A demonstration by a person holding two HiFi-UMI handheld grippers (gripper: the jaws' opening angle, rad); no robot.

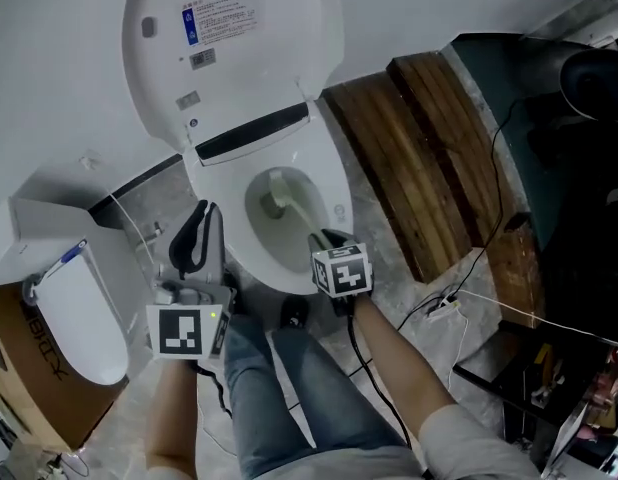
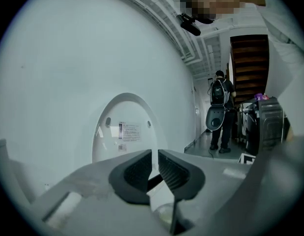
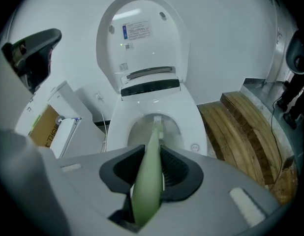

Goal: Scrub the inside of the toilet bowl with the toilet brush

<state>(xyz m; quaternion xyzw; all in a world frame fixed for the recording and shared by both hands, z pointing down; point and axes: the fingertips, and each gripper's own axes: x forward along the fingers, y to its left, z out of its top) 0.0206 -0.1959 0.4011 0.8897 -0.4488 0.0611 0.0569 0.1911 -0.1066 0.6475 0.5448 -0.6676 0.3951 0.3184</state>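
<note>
The pale green handle of the toilet brush (image 3: 148,181) is gripped tightly between the jaws of the right gripper (image 3: 153,167). It runs forward and down from this gripper, so its bristle head is inside the toilet bowl (image 3: 194,119). The left gripper (image 2: 155,167) is to the left of it, with its jaws nearly together and nothing between them, and ahead of it stands the raised lid (image 2: 123,117).

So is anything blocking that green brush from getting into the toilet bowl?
Nothing visible does. The white oval lid stands raised, leaving the white ceramic toilet bowl open. The pale green plastic toilet brush, clamped in the right claw, has its head down inside the bowl.
</note>
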